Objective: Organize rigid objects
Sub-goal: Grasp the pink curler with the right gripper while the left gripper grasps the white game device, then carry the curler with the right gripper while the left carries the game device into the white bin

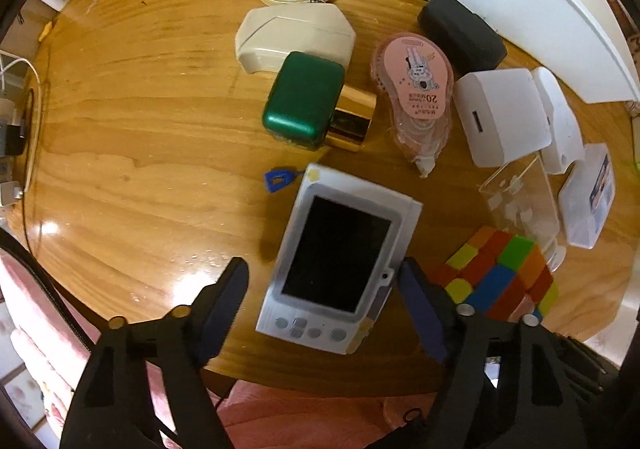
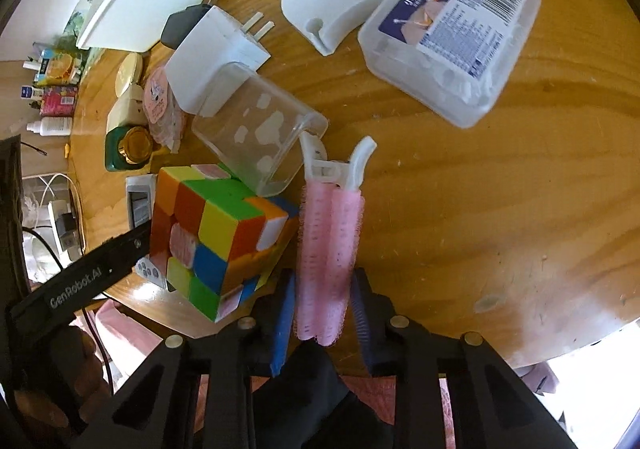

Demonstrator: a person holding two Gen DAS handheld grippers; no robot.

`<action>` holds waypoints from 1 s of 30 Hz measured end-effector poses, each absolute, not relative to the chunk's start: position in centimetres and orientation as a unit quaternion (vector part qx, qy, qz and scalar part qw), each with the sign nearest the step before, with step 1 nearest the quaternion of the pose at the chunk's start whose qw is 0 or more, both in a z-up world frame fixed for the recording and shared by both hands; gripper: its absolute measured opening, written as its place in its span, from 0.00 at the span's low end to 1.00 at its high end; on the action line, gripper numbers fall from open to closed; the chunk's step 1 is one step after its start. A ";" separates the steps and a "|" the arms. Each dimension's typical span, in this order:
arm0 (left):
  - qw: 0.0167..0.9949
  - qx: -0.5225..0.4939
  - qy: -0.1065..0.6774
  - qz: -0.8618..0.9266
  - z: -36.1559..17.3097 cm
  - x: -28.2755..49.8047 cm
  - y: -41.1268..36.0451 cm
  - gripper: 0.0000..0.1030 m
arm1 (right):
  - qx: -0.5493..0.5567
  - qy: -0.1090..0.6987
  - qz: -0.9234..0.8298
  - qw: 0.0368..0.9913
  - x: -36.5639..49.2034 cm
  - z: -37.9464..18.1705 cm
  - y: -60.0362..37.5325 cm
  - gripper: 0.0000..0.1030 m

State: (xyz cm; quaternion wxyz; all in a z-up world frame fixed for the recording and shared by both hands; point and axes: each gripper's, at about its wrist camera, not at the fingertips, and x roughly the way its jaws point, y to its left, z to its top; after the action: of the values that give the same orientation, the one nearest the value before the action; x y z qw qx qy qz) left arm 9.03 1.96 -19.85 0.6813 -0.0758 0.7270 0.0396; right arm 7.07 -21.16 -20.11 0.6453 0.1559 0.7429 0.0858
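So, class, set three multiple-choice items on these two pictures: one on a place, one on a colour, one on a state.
1. What lies between the left tool's fingers?
A. handheld screen device
B. green case
C. black case

2. What colour is the hair roller clip?
A. blue
B. pink
C. green

3. How is the right tool?
A. wide open, empty
B. out of sight
C. shut on the clip

Key: A, it sits between the two fingers; B, its rollers are pink; C, both pads press its sides.

table (image 1: 140,97): glossy wood | green case (image 1: 302,101): shiny plastic | hair clip (image 2: 328,241): fuzzy
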 end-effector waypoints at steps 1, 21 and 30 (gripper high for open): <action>0.679 -0.080 0.729 0.036 -19.5 9.7 1.3 0.68 | 0.156 0.744 0.087 0.644 7.2 -20.1 -21.3 0.27; 0.699 -0.102 0.707 0.008 -17.8 8.7 5.6 0.63 | 0.179 0.707 0.071 0.680 6.4 -17.2 -20.6 0.25; 0.752 -0.091 0.653 -0.022 -12.6 5.3 7.9 0.63 | 0.182 0.645 0.066 0.739 3.5 -13.1 -19.5 0.25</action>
State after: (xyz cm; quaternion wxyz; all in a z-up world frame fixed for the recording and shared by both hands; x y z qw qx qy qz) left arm 5.32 7.94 -12.65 0.7517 -0.0913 0.6528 -0.0221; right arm 3.52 -19.46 -13.09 0.7392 0.1818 0.6451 0.0665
